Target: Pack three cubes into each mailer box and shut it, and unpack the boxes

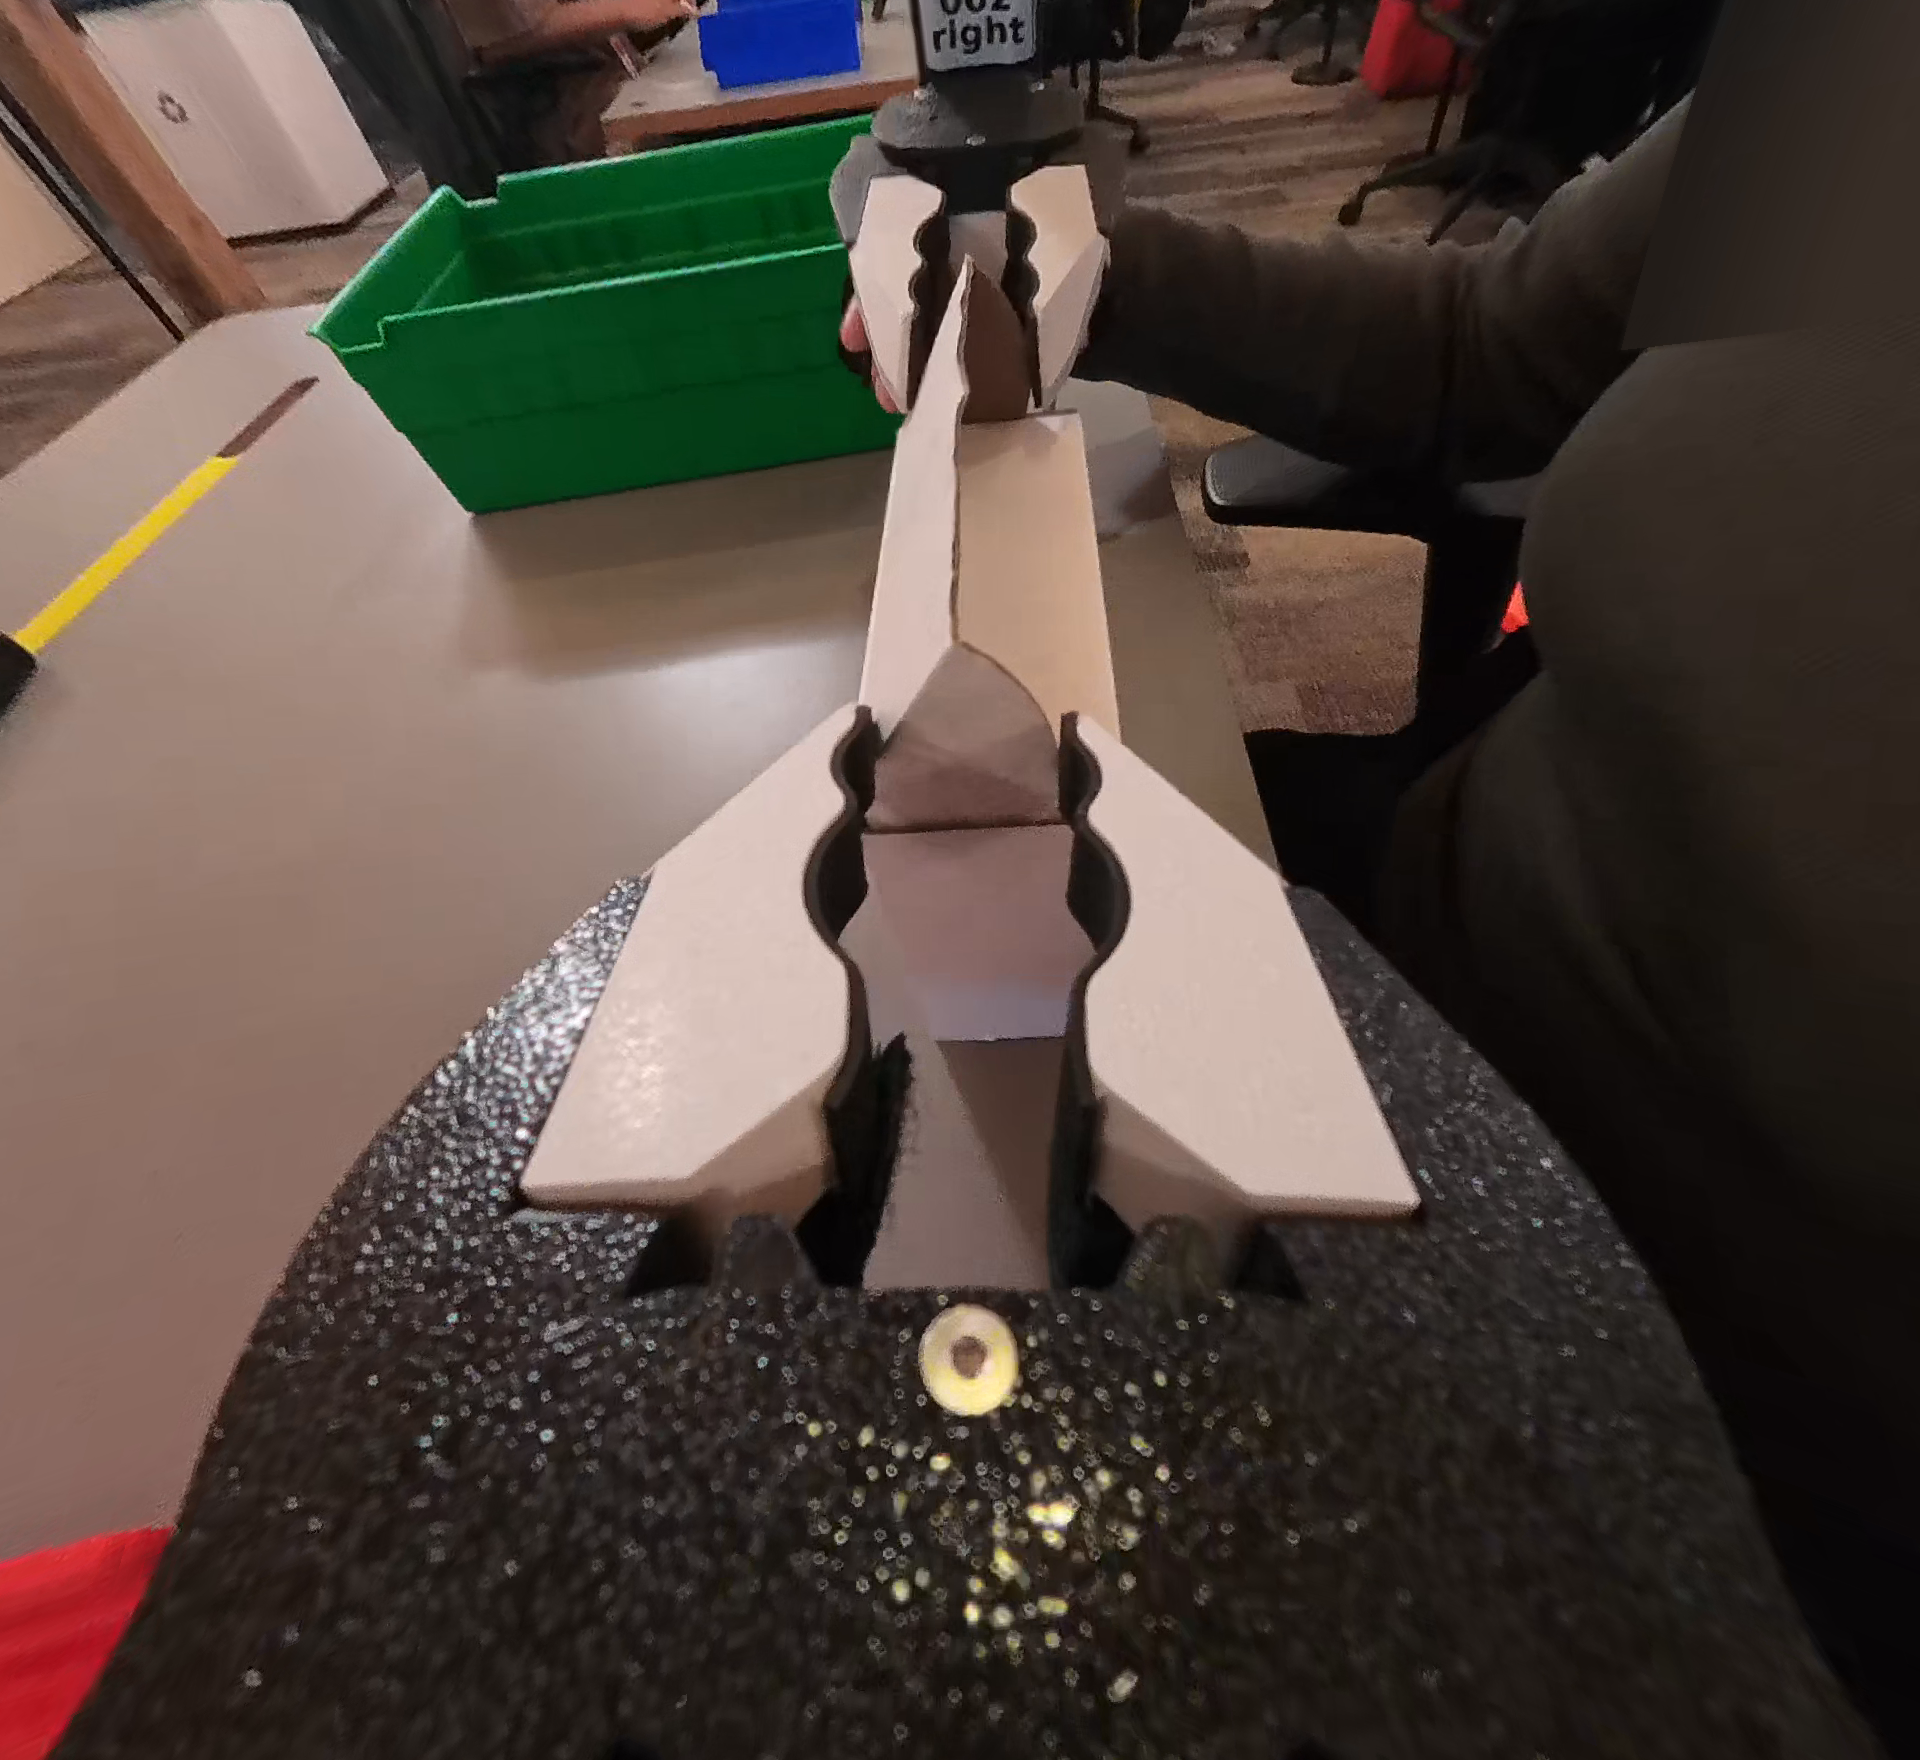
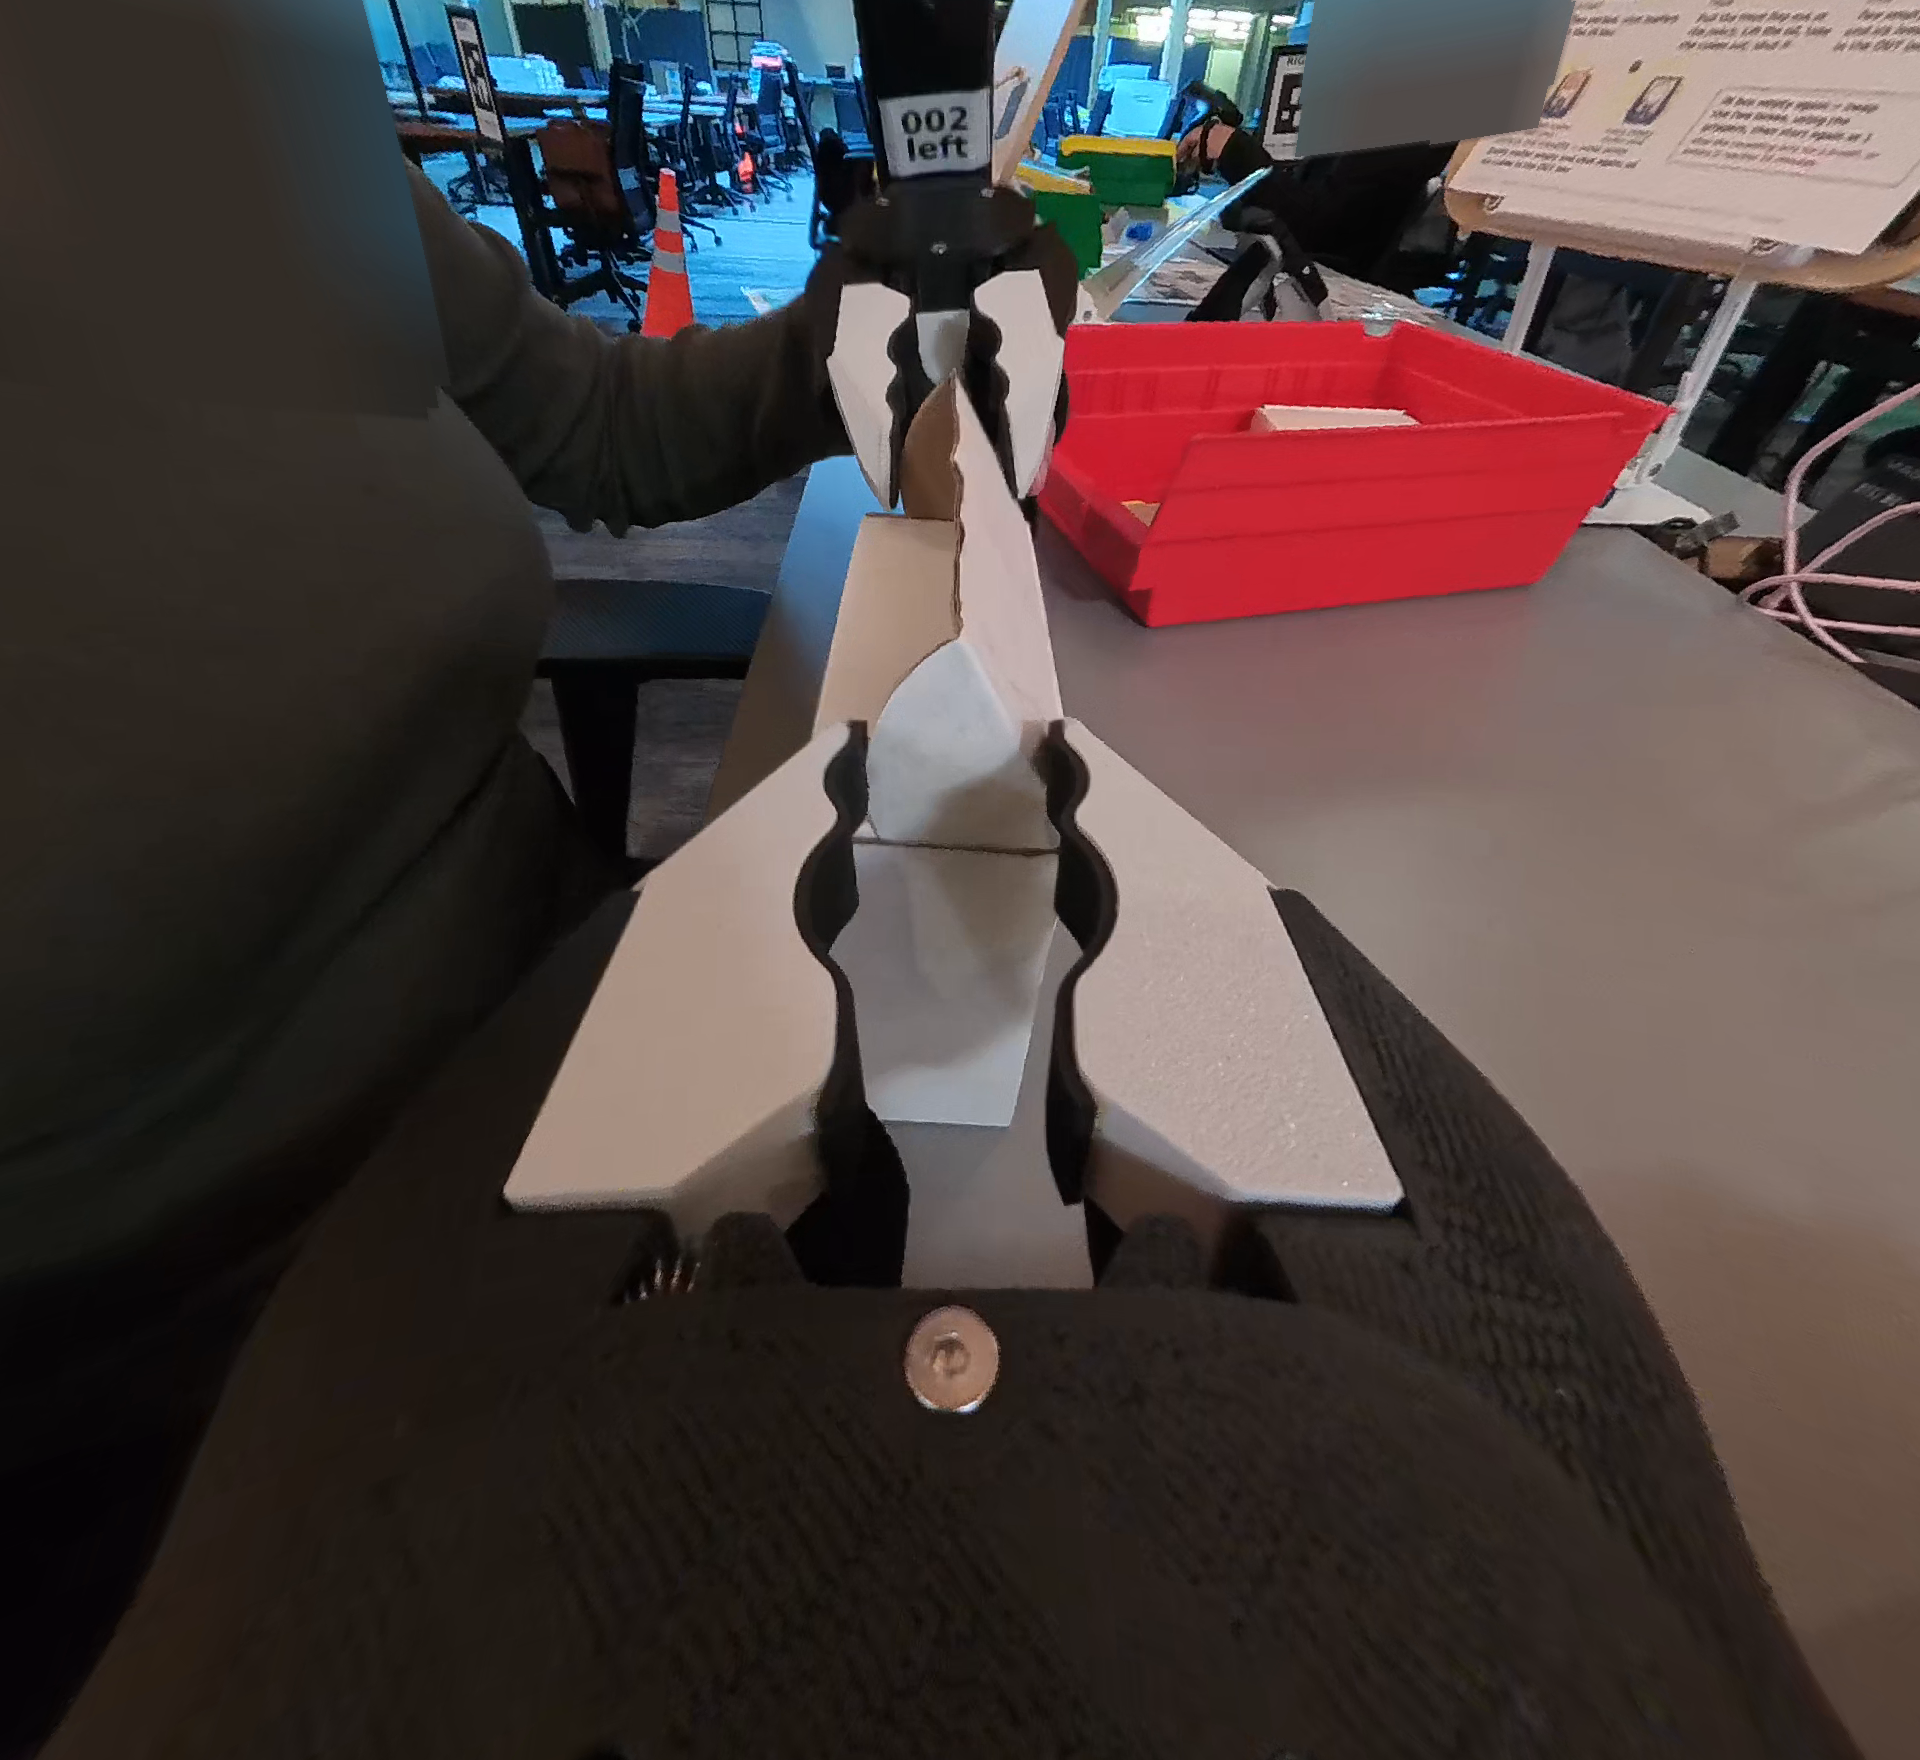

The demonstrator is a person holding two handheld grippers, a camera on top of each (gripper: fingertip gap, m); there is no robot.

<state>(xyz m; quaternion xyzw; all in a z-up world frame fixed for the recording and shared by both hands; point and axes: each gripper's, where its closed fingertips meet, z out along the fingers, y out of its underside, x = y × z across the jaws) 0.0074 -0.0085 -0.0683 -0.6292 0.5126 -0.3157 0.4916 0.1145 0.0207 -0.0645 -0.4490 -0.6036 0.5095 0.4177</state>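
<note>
A white mailer box lies end-on between my two grippers, near the table edge by the person's body. Its lid panel stands tilted up along the length. My left gripper is shut on the near end, its pads pressing a rounded side flap. My right gripper grips the far end. In the right wrist view the box runs from my right gripper, shut on its rounded flap, to the left gripper. No cubes show.
A green bin stands on the table beyond the box. A red bin holding a white box stands on the other side. Cables lie at the table's edge. A person works at a rear table with a blue bin. There is about 12 cm between the tips of the two grippers.
</note>
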